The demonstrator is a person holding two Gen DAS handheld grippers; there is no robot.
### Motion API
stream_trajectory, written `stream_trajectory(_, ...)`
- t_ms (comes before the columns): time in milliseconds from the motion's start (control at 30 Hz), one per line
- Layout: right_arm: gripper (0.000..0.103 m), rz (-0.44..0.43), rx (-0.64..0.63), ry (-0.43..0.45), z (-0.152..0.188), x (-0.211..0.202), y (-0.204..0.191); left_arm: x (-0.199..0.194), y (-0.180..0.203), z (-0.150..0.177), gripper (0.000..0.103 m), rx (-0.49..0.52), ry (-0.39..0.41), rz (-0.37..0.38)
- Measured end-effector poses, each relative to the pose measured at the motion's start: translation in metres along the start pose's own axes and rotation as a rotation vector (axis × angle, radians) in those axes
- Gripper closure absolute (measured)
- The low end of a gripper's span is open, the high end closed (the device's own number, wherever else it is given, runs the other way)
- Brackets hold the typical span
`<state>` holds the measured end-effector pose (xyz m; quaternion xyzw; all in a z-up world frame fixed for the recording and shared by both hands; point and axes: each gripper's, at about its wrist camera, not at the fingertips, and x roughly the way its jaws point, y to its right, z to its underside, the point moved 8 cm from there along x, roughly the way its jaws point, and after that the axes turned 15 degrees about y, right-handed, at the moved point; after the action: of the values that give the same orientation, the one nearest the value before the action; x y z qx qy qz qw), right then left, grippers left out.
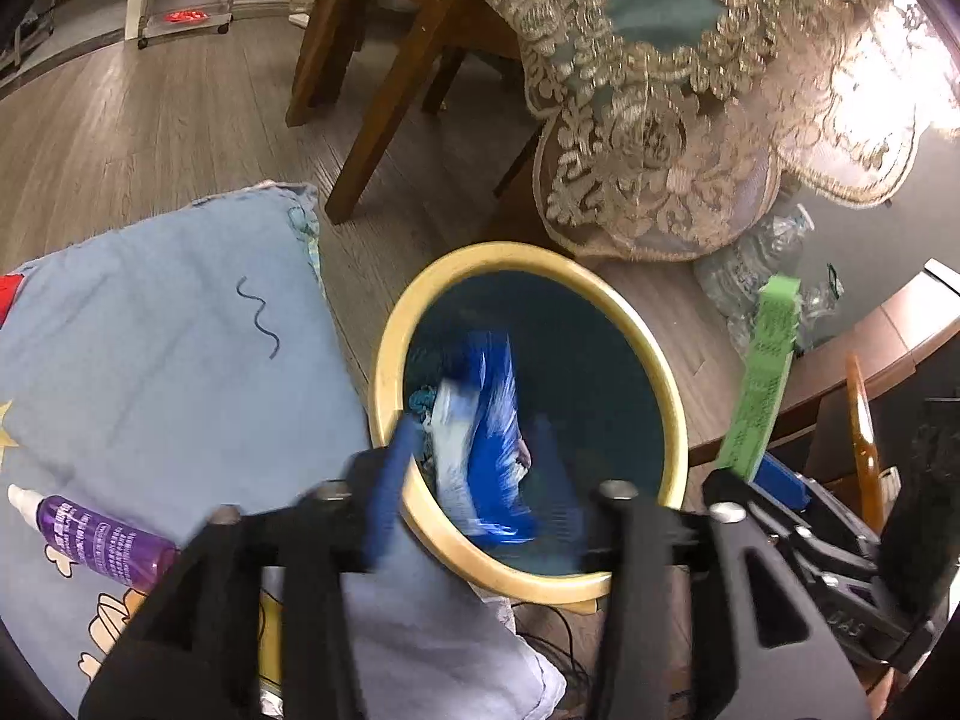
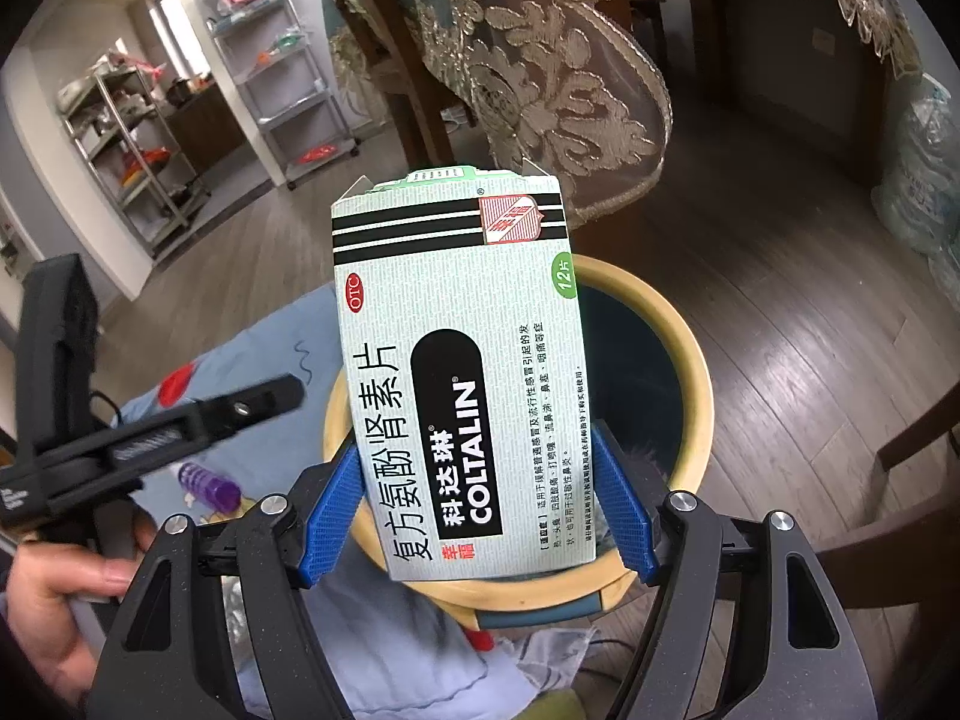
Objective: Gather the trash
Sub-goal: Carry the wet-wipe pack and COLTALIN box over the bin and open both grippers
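Right gripper (image 2: 474, 510) clamped on medicine box (image 2: 462, 372), poised above yellow-rimmed bin (image 2: 690, 348). Left gripper (image 1: 474, 480) spread wide over same bin, gripping nothing; blue wrapper (image 1: 486, 432) blurred inside rim. Judged partway: box not yet dropped, purple bottle (image 1: 102, 540) left lying on blue cushion (image 1: 150, 360).
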<state>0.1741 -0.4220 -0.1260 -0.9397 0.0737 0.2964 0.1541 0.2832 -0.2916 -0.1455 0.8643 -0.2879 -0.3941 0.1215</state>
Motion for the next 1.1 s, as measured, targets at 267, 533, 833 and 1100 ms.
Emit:
stream_trajectory(267, 0.03, 0.01, -0.009, -0.041, 0.005, 0.018, -0.002, -0.029, -0.026, -0.015, 0.038, -0.004, 0.046, -0.055)
stream_trajectory(533, 0.027, 0.04, -0.002, -0.098, 0.015, 0.043, 0.0, -0.062, -0.049, -0.018, 0.038, -0.006, 0.07, -0.082)
stream_trajectory(833, 0.022, 0.025, -0.01, -0.08, 0.01, 0.044, -0.013, -0.1, -0.079, -0.014, 0.038, 0.022, 0.091, -0.143)
stream_trajectory(1100, 0.021, -0.045, -0.012, -0.061, 0.009, 0.032, -0.034, -0.145, -0.125, -0.008, 0.036, 0.011, 0.121, -0.23)
